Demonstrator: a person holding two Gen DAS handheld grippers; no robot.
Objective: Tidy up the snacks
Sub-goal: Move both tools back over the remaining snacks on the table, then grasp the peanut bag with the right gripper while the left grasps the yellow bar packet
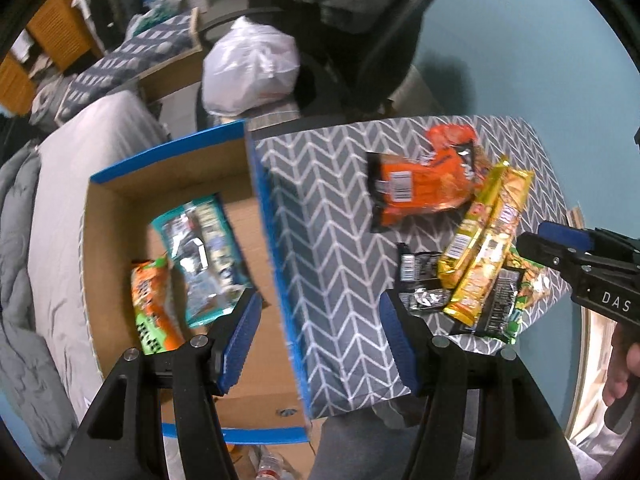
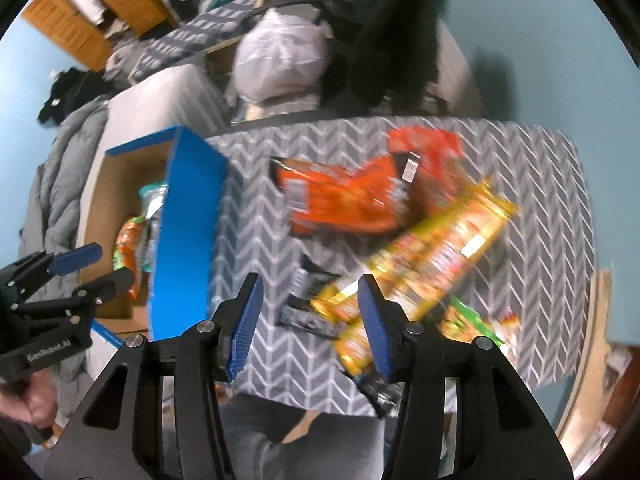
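Left wrist view first: the left gripper (image 1: 318, 340) hangs with its blue pads spread wide and nothing between them, poised over the blue wall of the box (image 1: 276, 264). Down inside that cardboard box lie a teal packet (image 1: 202, 256) and, just beside it toward the near corner, an orange-and-green packet (image 1: 154, 308). Right of the box sits a stand draped in a chevron cloth (image 1: 332, 248), and that's where the rest of the snacks are piled: an orange bag (image 1: 416, 196) toward the far side, yellow bars (image 1: 486, 236) lying across black wrappers (image 1: 424, 280), and a green packet (image 1: 528, 284) under the right-hand end of the heap. Over to the right wrist view, blurred by motion: the right gripper (image 2: 310, 328) is also parted and gripping nothing, low over the near edge of the cloth, its right pad seemingly just at the near end of the yellow bars, though the smear makes contact hard to call. Each tool shows up in the other's camera, the right gripper at the pile's right edge, the left one out by the box. Beyond the stand, a white plastic bag (image 1: 250, 72) rests on a seat, with a grey bed (image 1: 76, 208) left of the box.
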